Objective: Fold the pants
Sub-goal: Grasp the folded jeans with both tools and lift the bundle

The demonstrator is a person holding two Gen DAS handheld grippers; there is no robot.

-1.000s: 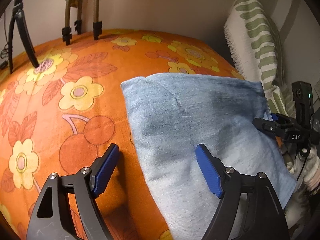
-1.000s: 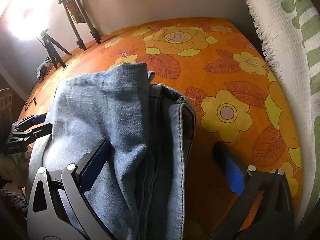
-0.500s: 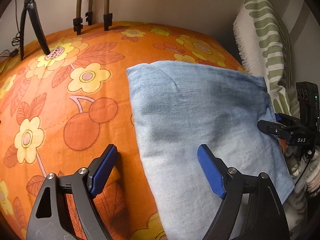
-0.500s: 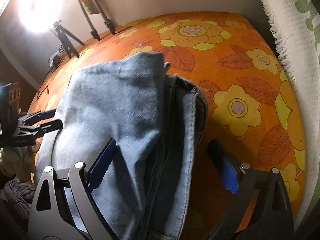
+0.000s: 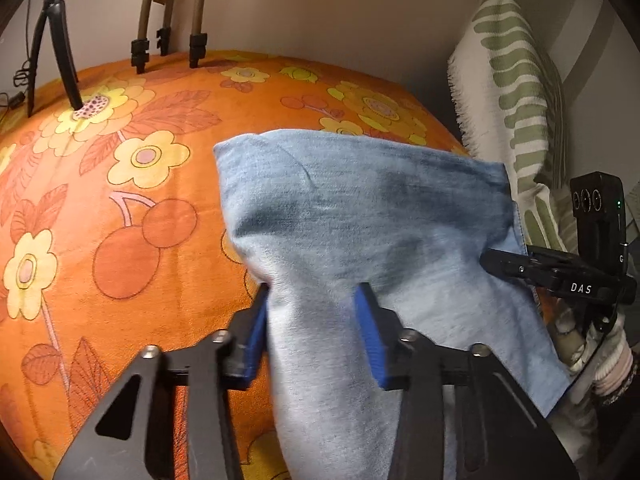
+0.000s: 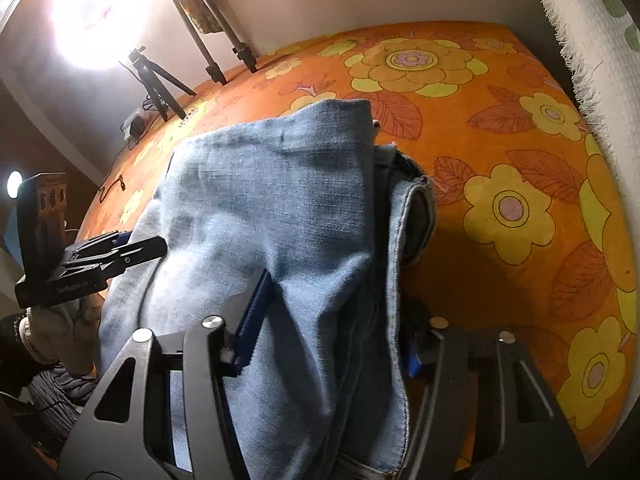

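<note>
Folded light-blue denim pants [image 5: 360, 208] lie on an orange flowered bedspread [image 5: 120, 200]. My left gripper [image 5: 314, 320] straddles the near left edge of the pants; its jaws are closing and the blue pads squeeze a ridge of denim between them. My right gripper [image 6: 334, 328] sits over the other near edge of the pants [image 6: 272, 184], where the layered seams show. Its jaws are closing too, the left pad dents the cloth and the right pad is mostly hidden behind the hem. Each wrist view shows the other gripper at the cloth's side: right gripper [image 5: 496, 260], left gripper [image 6: 136, 248].
A white and green fringed pillow [image 5: 516, 92] stands against the wall on the right. Tripod legs [image 5: 60, 40] and stand feet [image 5: 168, 48] rest on the far side of the bedspread [image 6: 500, 160]. A bright lamp [image 6: 88, 12] glares at the far left.
Both grippers have narrowed from wide open onto the pants. The denim now bunches up into a ridge between each pair of pads. Neither hand has travelled much.
</note>
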